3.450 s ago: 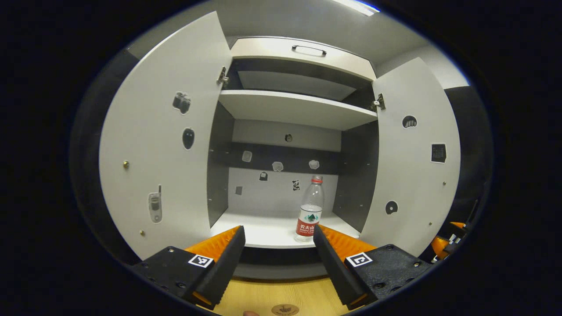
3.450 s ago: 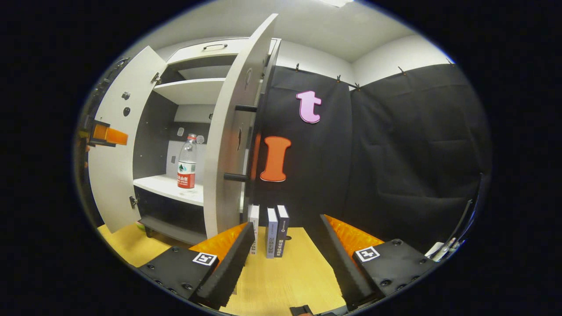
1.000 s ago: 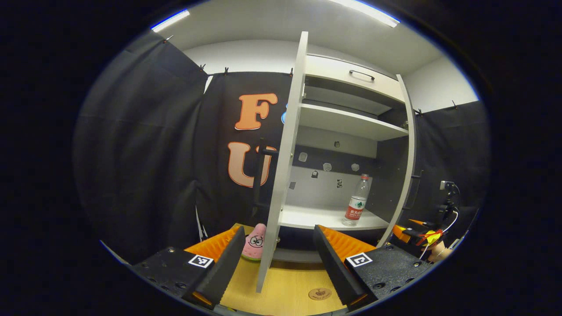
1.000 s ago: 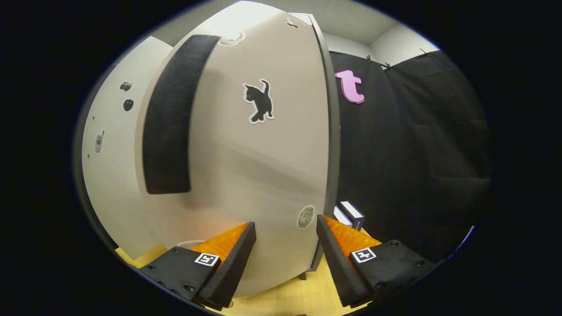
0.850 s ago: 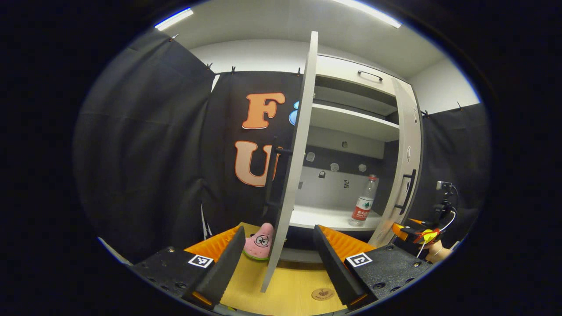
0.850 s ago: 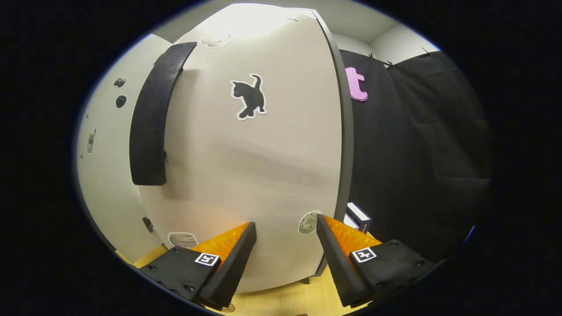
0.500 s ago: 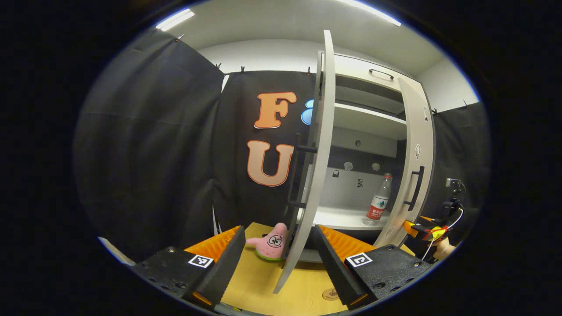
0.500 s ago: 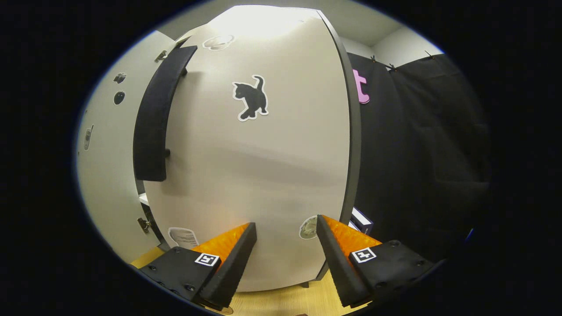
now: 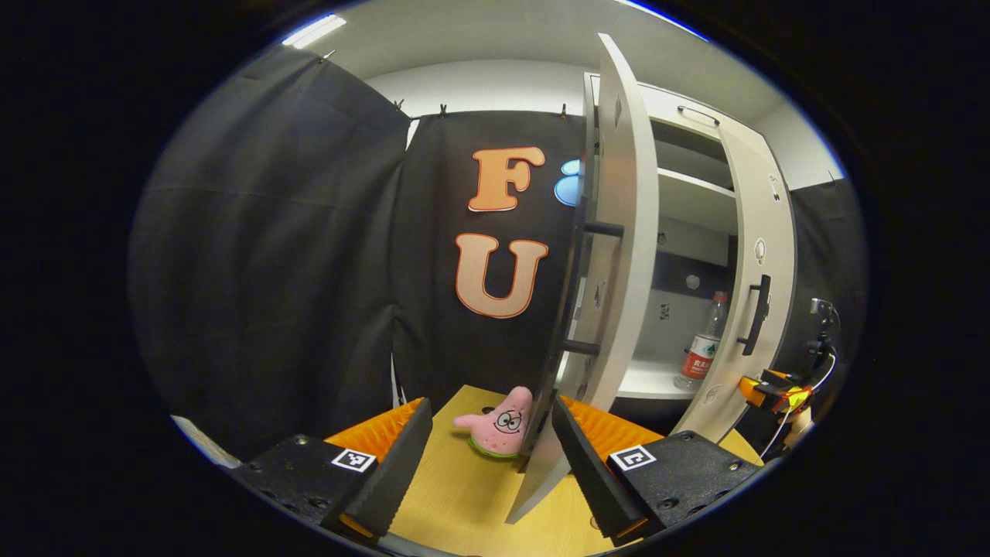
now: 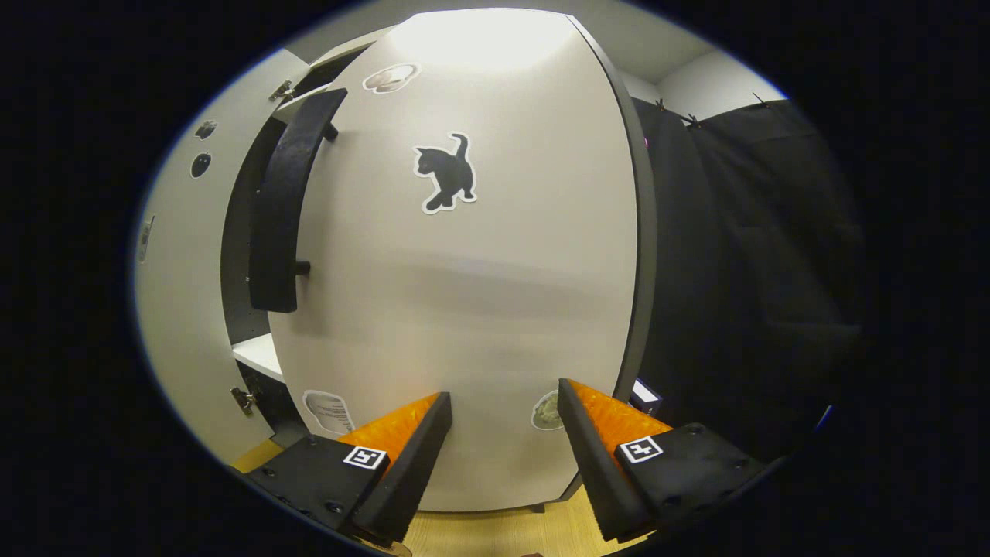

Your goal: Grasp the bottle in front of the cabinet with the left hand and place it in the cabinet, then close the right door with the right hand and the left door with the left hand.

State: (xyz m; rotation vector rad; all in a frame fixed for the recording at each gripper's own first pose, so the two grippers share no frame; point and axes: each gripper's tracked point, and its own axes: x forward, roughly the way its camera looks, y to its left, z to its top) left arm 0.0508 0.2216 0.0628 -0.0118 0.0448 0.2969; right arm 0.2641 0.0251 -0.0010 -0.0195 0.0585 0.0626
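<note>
In the right gripper view, the right gripper [image 10: 499,414] is facing the outer face of the right door [image 10: 495,309] from close by, its fingers [image 10: 418,445] spread apart with nothing between them. A black cat sticker [image 10: 446,172] is sitting high on the door, and a dark handle [image 10: 282,209] is running down its left edge. Beyond it, the left door [image 10: 174,309] is standing open. Wooden table [image 10: 495,530] is showing below.

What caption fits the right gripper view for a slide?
Open right gripper faces the nearly closed right door, near its cat sticker.
</note>
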